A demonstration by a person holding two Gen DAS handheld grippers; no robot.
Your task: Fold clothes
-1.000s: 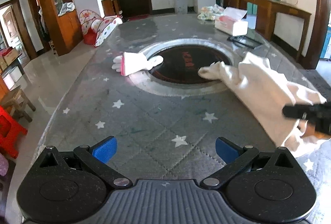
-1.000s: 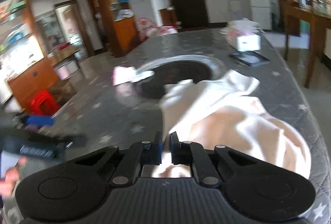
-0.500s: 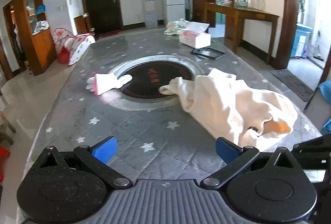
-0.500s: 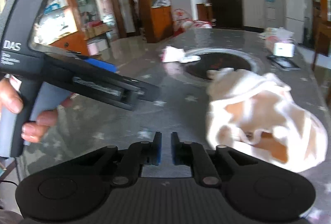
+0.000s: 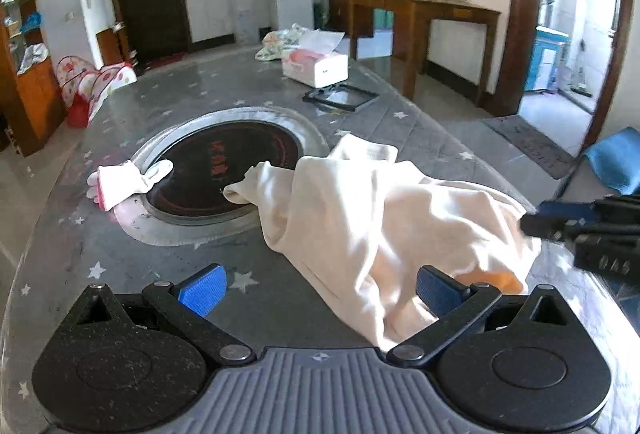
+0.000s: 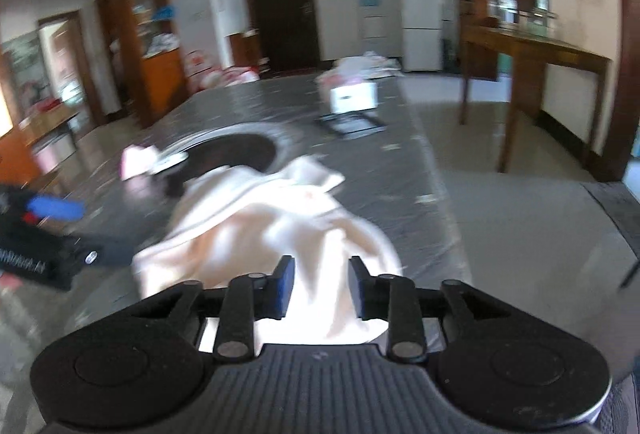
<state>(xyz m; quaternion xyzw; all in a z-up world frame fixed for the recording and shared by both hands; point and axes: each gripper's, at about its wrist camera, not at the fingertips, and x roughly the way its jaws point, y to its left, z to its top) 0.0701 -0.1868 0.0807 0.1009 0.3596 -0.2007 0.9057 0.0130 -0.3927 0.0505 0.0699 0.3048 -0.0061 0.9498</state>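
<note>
The crumpled cream garment (image 5: 384, 218) stretches from frame centre to lower right, touching the wide-apart left tool (image 5: 320, 288), while the right tool (image 6: 320, 284), also apart, hangs over its near edge.

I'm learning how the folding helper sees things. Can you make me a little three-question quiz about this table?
1. True or false: the crumpled cream cloth garment already lies neatly folded on the grey star-patterned table cover.
2. What lies at the left rim of the round dark inset? A) a pink and white glove B) a red cup C) a book
3. Fill in: the left gripper has its blue pads spread ____.

Key: 1 false, it is bunched up. 2 A, the glove. 3 open; the right gripper is open too, over the garment.
</note>
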